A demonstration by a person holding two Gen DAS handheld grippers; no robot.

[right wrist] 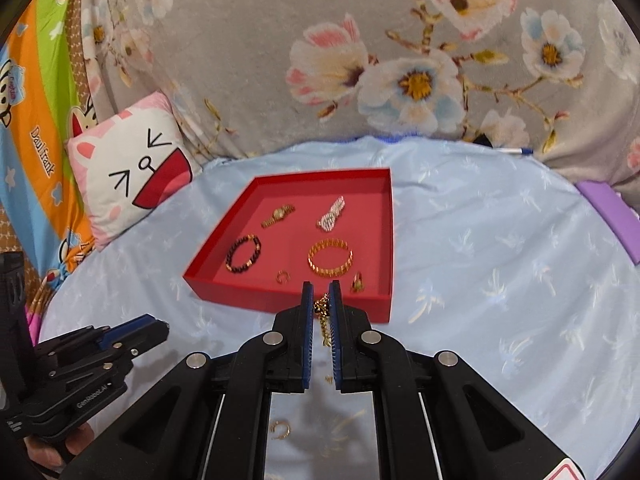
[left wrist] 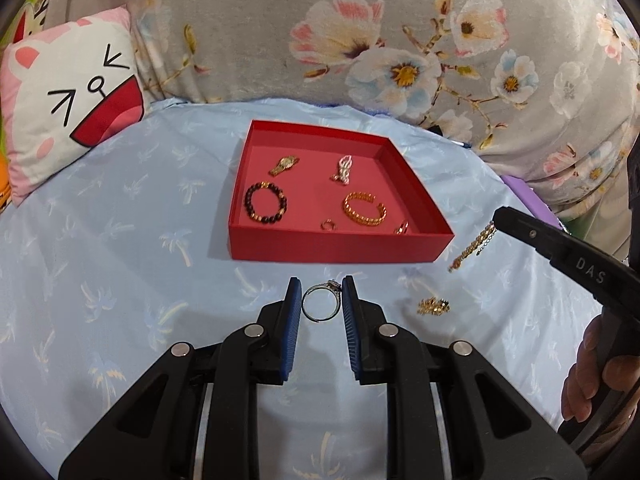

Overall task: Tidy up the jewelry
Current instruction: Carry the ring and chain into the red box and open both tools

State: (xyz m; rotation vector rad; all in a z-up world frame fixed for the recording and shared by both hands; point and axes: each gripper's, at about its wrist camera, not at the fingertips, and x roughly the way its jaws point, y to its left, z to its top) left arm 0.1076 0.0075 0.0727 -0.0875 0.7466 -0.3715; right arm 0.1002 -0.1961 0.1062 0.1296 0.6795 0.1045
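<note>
Silver ring (left wrist: 321, 303) bracketed by left gripper (left wrist: 321, 294) fingers, spread, pads just beside band, on blue sheet (left wrist: 120, 240). Gold chain (right wrist: 323, 320) clamped between right gripper (right wrist: 321, 292) fingers, dangled before red tray (right wrist: 288, 300).

A cat pillow (left wrist: 60, 96) at ten o'clock, floral blanket (left wrist: 360, 32) at twelve, possibly a pen (right wrist: 516, 151) behind.

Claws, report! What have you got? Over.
Left claw open around silver ring. Right claw shut on gold chain, near red tray. Nothing blocking.
</note>
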